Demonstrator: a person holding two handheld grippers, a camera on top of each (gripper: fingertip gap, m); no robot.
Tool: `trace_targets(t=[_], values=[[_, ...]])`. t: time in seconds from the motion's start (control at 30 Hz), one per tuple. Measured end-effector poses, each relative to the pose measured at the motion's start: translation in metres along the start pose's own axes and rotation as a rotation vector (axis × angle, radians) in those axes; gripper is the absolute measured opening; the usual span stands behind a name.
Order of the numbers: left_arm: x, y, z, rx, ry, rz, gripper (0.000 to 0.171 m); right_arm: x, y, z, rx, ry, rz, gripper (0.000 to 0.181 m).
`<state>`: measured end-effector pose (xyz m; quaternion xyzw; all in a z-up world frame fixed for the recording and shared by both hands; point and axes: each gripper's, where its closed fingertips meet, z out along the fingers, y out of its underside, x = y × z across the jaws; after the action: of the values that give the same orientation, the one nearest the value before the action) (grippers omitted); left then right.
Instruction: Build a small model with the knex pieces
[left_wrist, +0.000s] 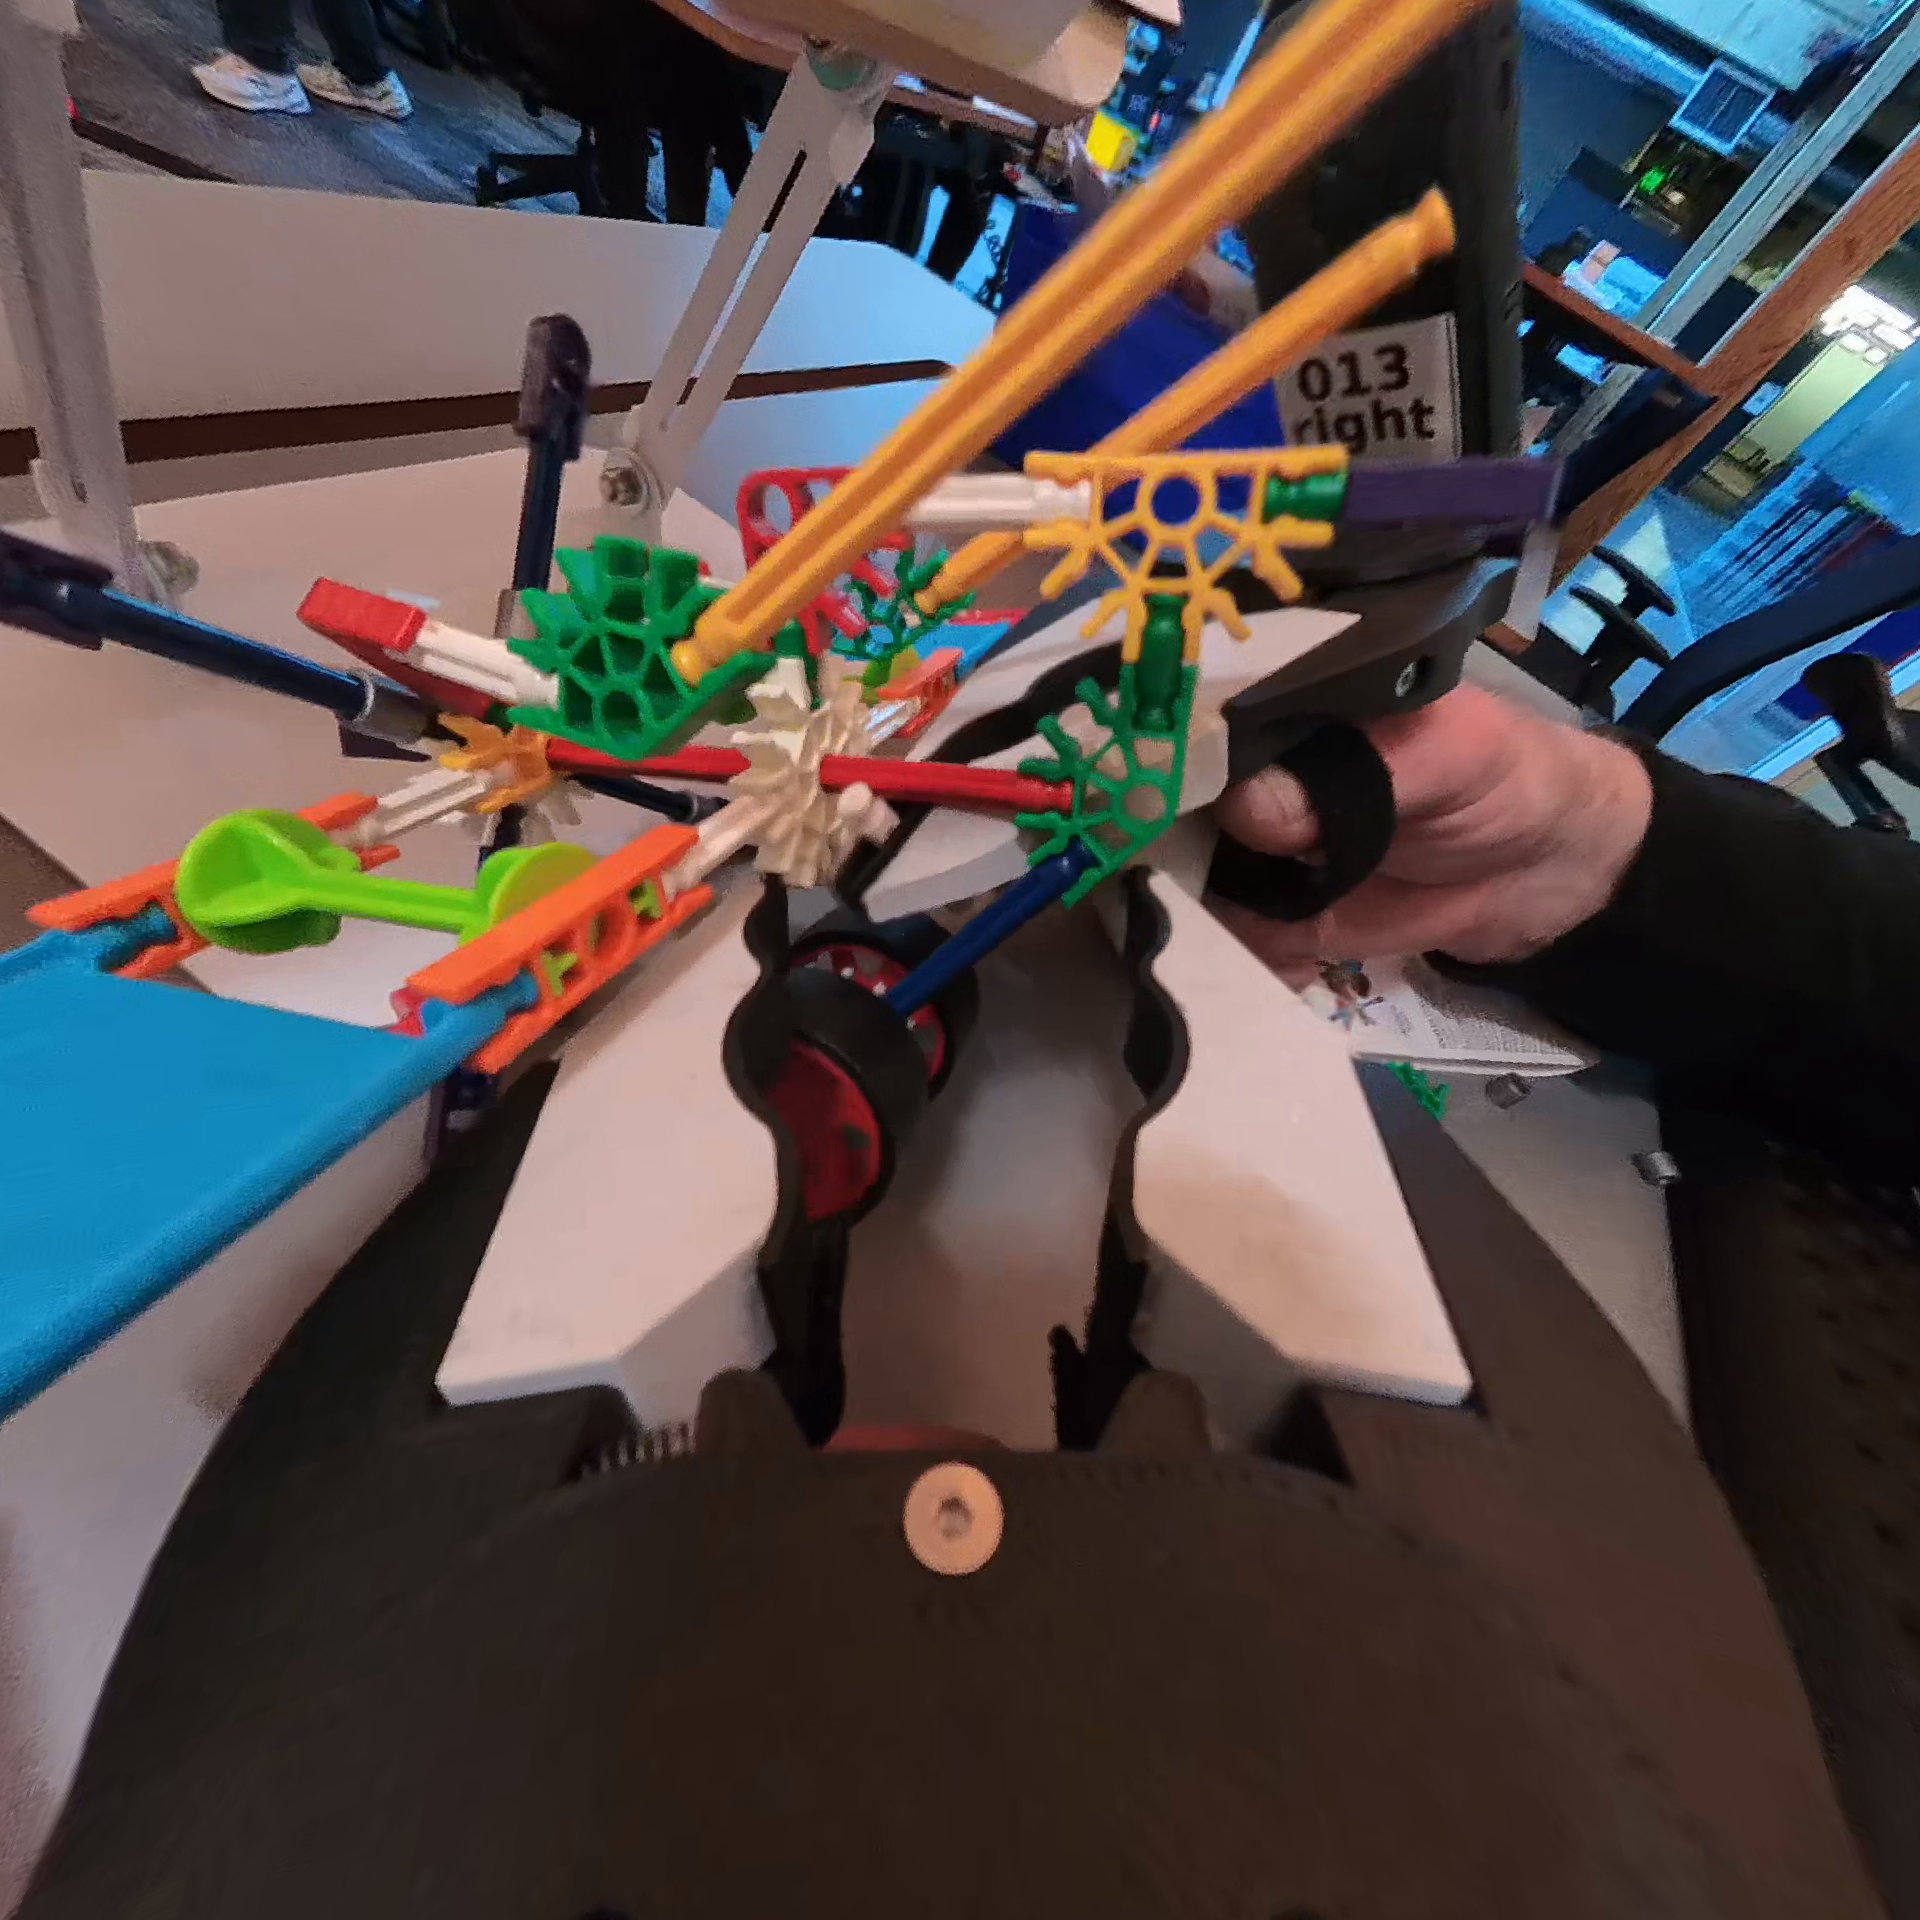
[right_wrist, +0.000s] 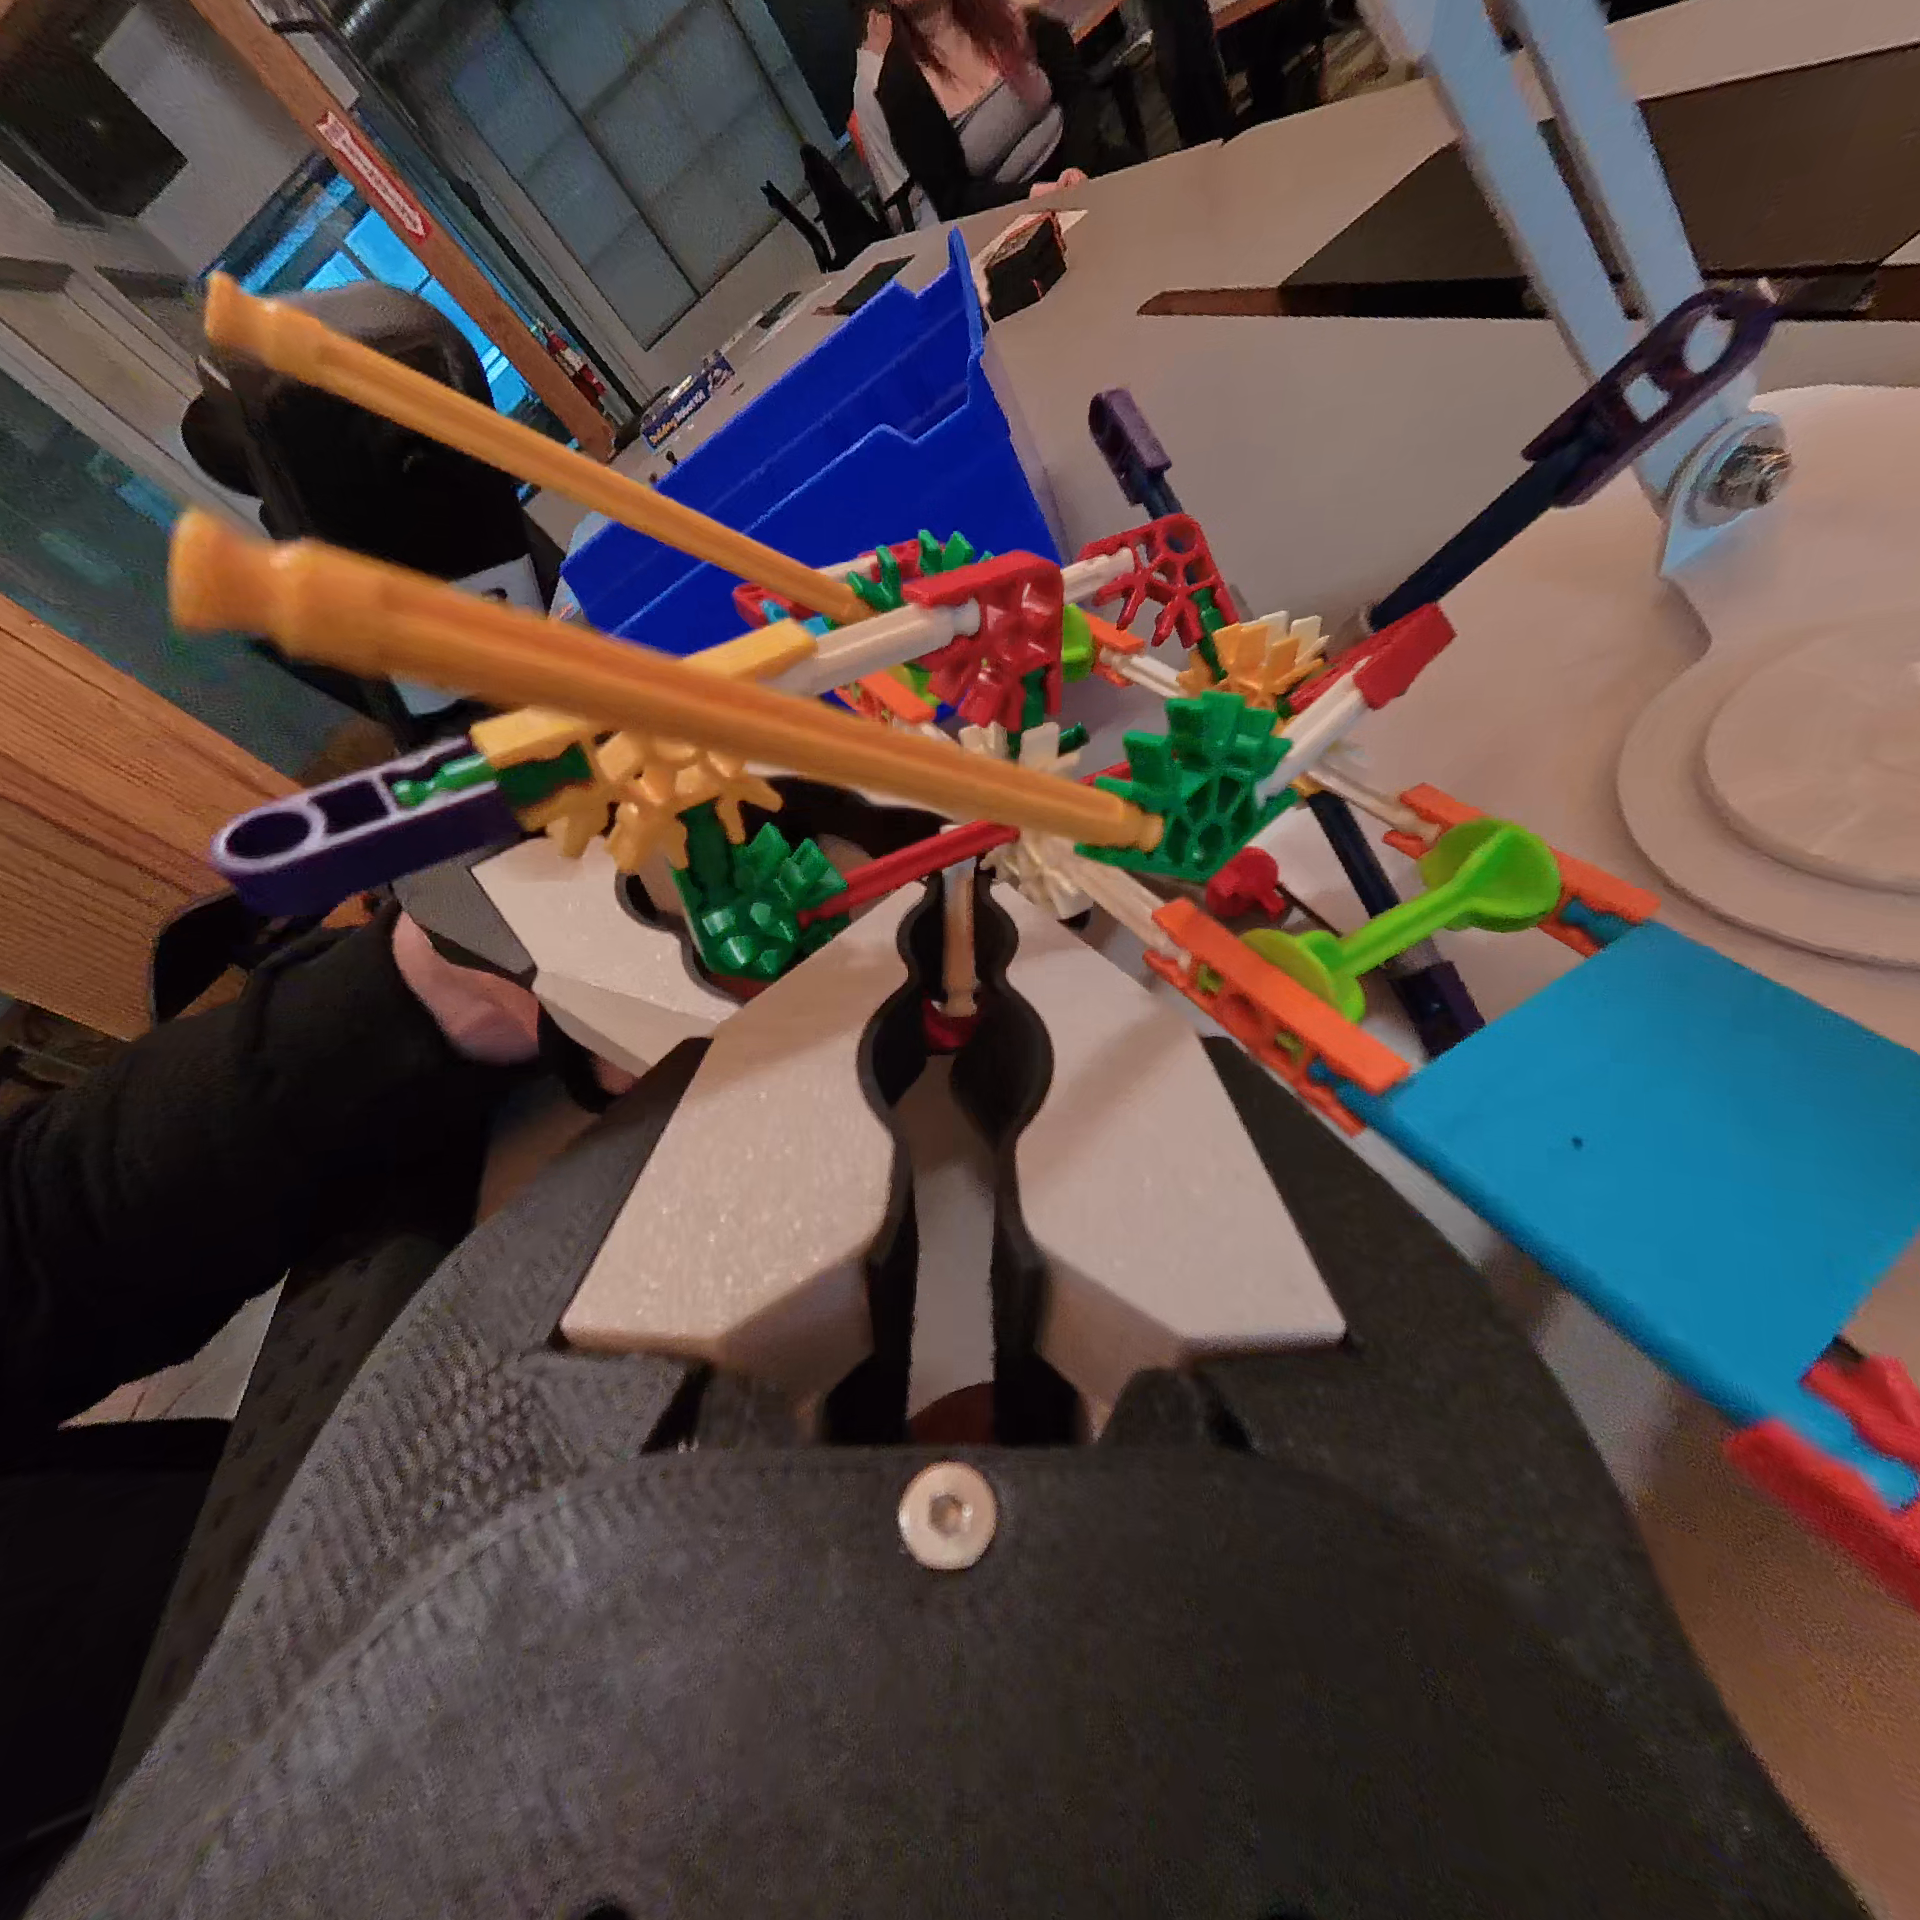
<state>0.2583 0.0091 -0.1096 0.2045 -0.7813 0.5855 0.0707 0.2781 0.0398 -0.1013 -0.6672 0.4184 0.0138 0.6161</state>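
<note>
A colourful rod-and-connector toy model (left_wrist: 810, 779) with two long yellow rods (left_wrist: 997, 395) and a light blue panel (left_wrist: 156, 1122) is held over the white table (left_wrist: 208, 727). My left gripper (left_wrist: 945, 904) is open, with the model's black wheel with a red hub (left_wrist: 842, 1070) on a blue rod between its fingers, against the left pad. My right gripper (right_wrist: 958, 920) is shut on a white rod (right_wrist: 961, 935) under the white snowflake connector (right_wrist: 1039, 852). The right gripper's body (left_wrist: 1351, 644) also shows in the left wrist view, held by a hand.
A blue bin (right_wrist: 862, 468) stands behind the model. A white stand's legs (left_wrist: 748, 260) are bolted to the table, with a round white base (right_wrist: 1818, 769) at right. A leaflet (left_wrist: 1455, 1023) and small loose parts lie near the hand. A person sits at a far table.
</note>
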Motion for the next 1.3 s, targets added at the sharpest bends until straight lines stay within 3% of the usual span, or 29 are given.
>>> trace_targets(t=[0.27,0.53,0.7,0.8,0.97,1.1,1.3], values=[[0.011,0.007,-0.004,-0.062,0.010,0.071,0.052,0.000,-0.002,-0.003,0.026,-0.006,-0.006,0.002],[0.003,-0.001,-0.023,-0.032,0.048,-0.028,0.052,0.003,-0.004,-0.004,0.050,0.018,-0.011,0.002],[-0.007,-0.008,-0.028,-0.005,-0.055,0.053,0.016,0.002,-0.003,-0.003,0.051,0.004,-0.003,0.001],[-0.020,-0.008,-0.028,0.000,-0.131,0.085,0.012,0.001,-0.001,-0.003,0.042,-0.001,-0.009,0.001],[-0.018,-0.012,-0.027,0.030,-0.113,0.062,0.012,-0.001,0.002,-0.002,0.022,-0.013,-0.024,0.001],[-0.010,-0.011,-0.020,0.040,-0.025,-0.014,0.030,0.001,0.003,-0.002,0.016,-0.004,-0.032,0.002],[-0.009,-0.011,-0.019,0.053,0.009,-0.052,0.029,0.000,0.006,-0.003,-0.004,-0.007,-0.058,0.002]])
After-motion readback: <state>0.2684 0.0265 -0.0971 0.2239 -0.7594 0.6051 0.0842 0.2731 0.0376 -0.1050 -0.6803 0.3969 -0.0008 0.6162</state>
